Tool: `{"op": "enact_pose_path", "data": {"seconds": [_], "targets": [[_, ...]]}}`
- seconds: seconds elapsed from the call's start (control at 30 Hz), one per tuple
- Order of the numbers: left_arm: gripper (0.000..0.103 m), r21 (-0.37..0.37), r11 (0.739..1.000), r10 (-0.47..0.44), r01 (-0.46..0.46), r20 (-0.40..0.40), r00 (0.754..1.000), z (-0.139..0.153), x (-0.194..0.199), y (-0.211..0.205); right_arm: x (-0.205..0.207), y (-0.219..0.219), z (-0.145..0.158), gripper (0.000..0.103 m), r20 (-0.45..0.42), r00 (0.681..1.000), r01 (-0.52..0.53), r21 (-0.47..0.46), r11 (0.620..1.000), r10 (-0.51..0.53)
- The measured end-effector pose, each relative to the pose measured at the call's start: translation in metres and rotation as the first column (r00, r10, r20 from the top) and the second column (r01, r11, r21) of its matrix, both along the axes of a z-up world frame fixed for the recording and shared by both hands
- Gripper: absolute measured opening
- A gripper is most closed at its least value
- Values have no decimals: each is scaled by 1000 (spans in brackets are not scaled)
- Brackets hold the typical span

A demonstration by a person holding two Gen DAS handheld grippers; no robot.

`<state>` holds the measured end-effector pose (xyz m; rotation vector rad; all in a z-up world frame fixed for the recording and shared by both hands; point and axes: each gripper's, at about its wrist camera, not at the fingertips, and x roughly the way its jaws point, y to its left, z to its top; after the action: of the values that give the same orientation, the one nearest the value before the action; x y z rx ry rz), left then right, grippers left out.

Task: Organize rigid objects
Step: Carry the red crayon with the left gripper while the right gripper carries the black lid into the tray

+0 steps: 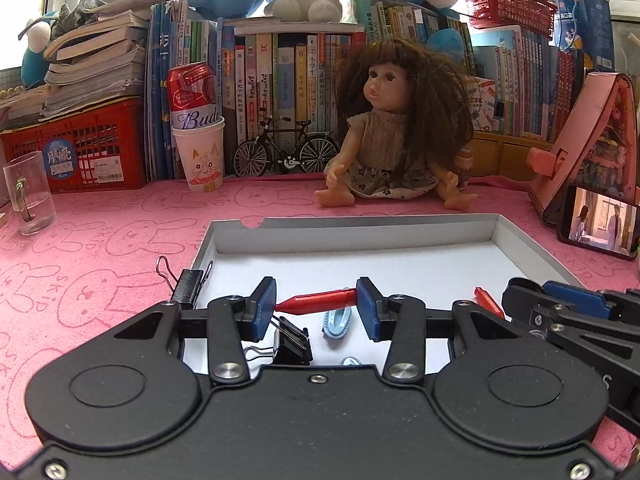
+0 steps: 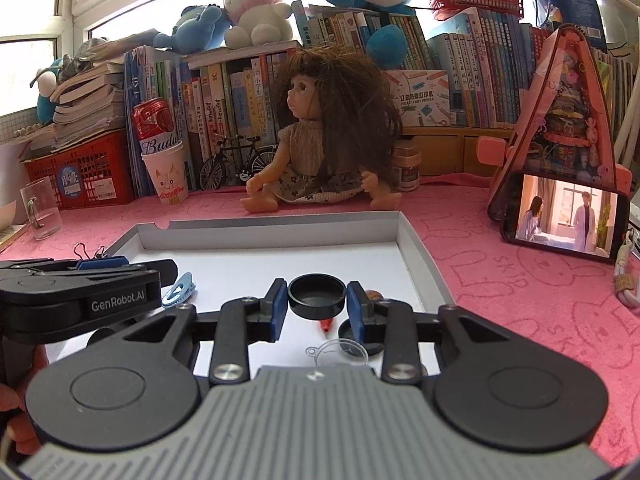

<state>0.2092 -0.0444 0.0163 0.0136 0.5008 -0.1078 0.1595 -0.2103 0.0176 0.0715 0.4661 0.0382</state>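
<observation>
White tray (image 1: 352, 236), on the pink-covered table (image 1: 100, 240): collecting box for small items.
Left tongs (image 1: 316, 308): clenched on a red pen cap (image 1: 320, 301), held crosswise above the tray's near-left part.
Right tongs (image 2: 317, 306): clenched on a black round lid (image 2: 317, 295), above the tray's near-right part.
In the tray: black binder clip (image 1: 292, 342), blue clip (image 1: 337, 320).
Step, as judged: carrying items over the tray. Next: lower each, release inside its walls.
</observation>
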Motion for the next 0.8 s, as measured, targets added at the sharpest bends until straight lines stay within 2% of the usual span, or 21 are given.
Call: {"op": "enact_pose_path", "data": {"seconds": [0.43,0.8], "targets": [[42,2,1000,7,-7,-30,1000,-1,16,1,17,1,-3,37,-58,998,-9,6,1000,9],[42,27,1000,5,-3,-57,998,-6,22,-4,32,1,-9,37,-140,990,3,12,1000,-2]]}}
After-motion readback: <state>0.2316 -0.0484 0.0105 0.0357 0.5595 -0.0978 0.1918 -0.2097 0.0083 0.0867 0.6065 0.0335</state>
